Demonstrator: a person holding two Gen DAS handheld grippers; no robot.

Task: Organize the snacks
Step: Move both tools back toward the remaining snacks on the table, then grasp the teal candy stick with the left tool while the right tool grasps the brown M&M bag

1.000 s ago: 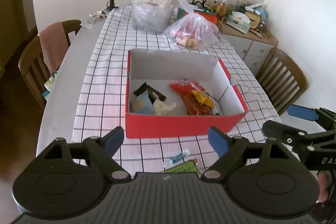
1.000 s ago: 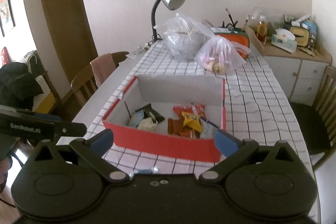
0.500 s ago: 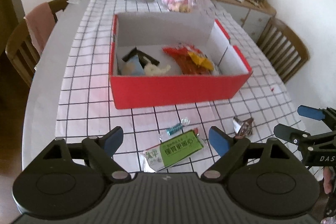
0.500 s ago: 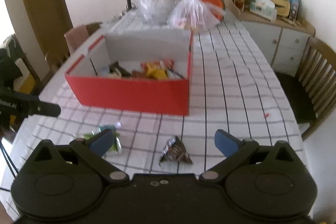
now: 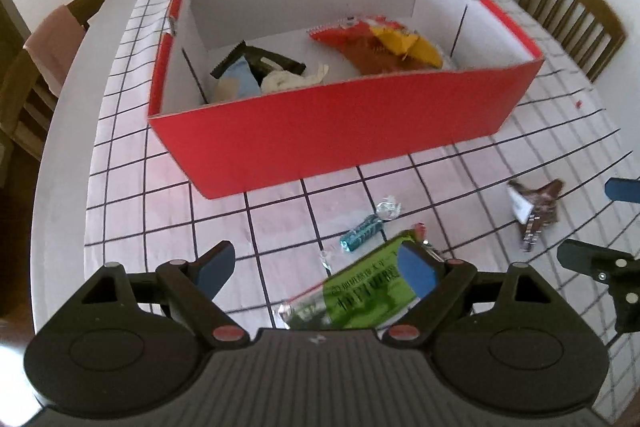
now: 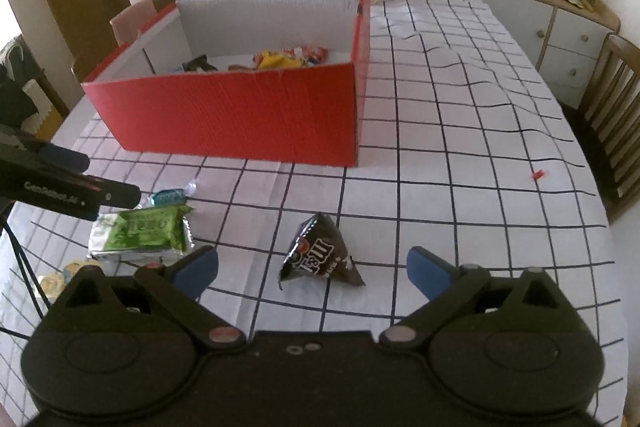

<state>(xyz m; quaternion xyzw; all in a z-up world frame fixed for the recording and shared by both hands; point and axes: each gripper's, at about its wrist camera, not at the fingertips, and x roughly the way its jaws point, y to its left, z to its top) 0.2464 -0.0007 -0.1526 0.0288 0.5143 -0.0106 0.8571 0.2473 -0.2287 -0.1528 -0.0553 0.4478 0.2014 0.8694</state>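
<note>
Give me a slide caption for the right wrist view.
Open right gripper above a brown candy pouch on the checked tablecloth, red box behind.

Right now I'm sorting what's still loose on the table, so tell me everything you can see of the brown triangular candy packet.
The brown candy packet is a small, glossy, dark brown pouch, puffed into a pyramid, with white lettering and a red-and-white mark on its face. It looks sealed. It lies alone on the checked tablecloth, in front of the red box, nothing touching it. The right tool hangs open just short of it.
</note>
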